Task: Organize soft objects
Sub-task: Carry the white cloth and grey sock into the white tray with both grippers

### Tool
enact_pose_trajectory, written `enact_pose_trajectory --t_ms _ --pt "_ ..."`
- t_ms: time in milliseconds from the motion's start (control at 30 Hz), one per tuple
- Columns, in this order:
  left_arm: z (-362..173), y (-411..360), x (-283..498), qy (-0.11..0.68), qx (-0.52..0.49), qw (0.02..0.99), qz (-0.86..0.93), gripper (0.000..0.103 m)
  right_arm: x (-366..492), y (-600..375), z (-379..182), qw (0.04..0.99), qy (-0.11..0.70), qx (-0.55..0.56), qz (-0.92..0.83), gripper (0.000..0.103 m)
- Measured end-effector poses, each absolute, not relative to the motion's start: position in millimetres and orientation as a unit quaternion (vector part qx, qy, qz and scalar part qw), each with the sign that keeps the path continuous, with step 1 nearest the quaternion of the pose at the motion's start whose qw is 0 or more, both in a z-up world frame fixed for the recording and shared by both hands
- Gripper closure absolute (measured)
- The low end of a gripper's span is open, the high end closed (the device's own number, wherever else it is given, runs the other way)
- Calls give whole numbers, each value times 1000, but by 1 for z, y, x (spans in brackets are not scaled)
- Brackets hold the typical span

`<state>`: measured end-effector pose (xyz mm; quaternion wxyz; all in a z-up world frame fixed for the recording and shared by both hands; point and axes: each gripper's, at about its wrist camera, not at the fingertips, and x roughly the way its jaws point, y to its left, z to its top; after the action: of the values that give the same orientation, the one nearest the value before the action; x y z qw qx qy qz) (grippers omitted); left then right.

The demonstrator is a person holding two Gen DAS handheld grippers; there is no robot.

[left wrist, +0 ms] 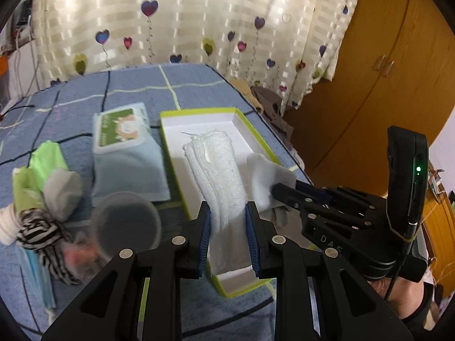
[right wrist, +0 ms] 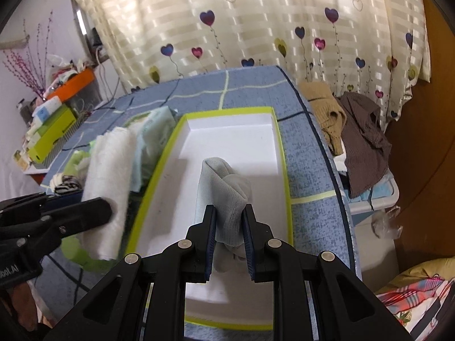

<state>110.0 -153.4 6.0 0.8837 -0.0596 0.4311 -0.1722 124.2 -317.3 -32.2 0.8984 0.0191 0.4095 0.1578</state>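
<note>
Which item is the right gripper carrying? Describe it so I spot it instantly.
On the blue checked bedcover lies a shallow white box with a lime-green rim. Over it the right gripper pinches a folded pale blue-grey sock, smooth-knit, unlike the fluffy white towel beside it.

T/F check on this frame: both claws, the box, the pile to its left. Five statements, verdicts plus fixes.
1. The left claw is clamped on a folded white terry towel. True.
2. The right claw is empty. False: it is shut on a rolled pale grey-blue sock.
3. The shallow white box with the lime-green rim has its lid on. False: it is open, its white floor showing.
4. A black-and-white zebra-striped cloth lies on the blue checked cover, outside the box. True.
5. The green-labelled wipes pack sits inside the box. False: it lies beside the box, on a pale blue cloth.
</note>
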Motion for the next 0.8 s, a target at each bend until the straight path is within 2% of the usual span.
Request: enact_pose_trajectory --t_ms 400,533,600,700,800 --pt "-23 -174 123 476 -62 854 -201 78 123 -322 -38 891 430 0 145 85" --pt "-27 -173 123 488 -69 847 -197 75 120 -325 -37 890 433 -1 142 82" --pt "-27 -172 122 489 -71 846 -200 71 119 -325 -35 890 433 -1 143 78" --pt "-25 -171 119 484 -72 849 -201 59 116 -327 -32 892 429 6 144 57" --pt "-21 -168 114 476 -74 854 -199 59 113 -328 -30 893 428 7 139 56"
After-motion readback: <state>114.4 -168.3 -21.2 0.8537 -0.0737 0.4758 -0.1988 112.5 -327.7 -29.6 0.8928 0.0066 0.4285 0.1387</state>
